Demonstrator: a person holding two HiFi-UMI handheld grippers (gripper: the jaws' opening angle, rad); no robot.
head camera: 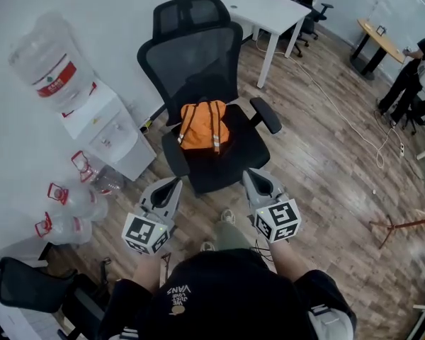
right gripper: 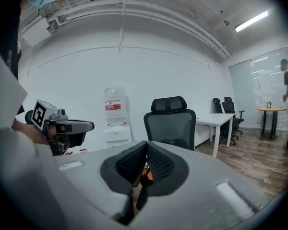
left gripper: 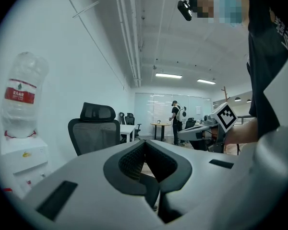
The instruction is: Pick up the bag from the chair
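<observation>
In the head view, an orange fabric backpack [head camera: 204, 126] is lying on the seat of a black mesh office chair [head camera: 198, 55], close to the backrest. The left gripper [head camera: 174, 184] and right gripper [head camera: 253, 176] are hovering side by side near the seat's front edge, apart from the bag. A white water dispenser [head camera: 106, 129] is standing by the wall left of the chair.

In the left gripper view, the left gripper [left gripper: 144, 145] is keeping its jaws pressed together with nothing between them, and the chair [left gripper: 93, 133] is showing beyond.

In the right gripper view, the right gripper [right gripper: 146, 147] is likewise clenched and empty. A sliver of the backpack [right gripper: 148, 176] is peeking through below the tips.
</observation>
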